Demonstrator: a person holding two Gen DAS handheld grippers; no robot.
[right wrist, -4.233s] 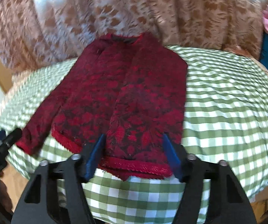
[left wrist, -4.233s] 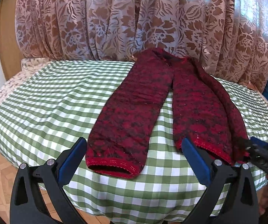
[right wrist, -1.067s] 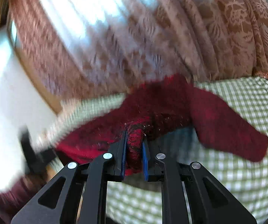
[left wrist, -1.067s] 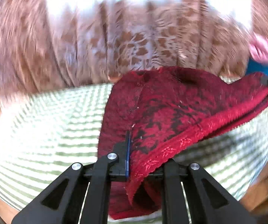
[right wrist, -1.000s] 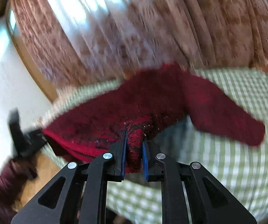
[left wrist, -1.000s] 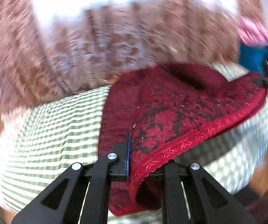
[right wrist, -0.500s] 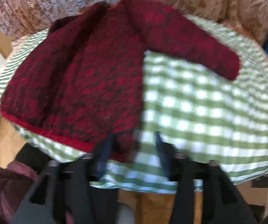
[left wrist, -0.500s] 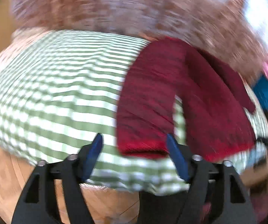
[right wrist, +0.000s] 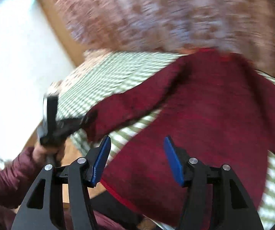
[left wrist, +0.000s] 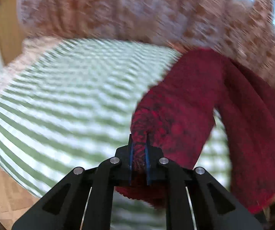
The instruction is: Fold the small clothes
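**Red sweater on the checked table**

Patterned curtains (left wrist: 137, 9) hang behind a green-checked tablecloth (left wrist: 60, 95). The red sweater (right wrist: 214, 115) lies across it. The left gripper (left wrist: 139, 153) pinches a sleeve; the right gripper (right wrist: 137, 157) is opening, pads clear of the hem.

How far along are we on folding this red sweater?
Early. Done: the sweater lies spread on the checked cloth, body flat, no fold visible. In hand: the left tool is shut on the sleeve near its cuff. The right tool is opening above the hem, pads clear of it. Left: fold both sleeves in, then fold the body.
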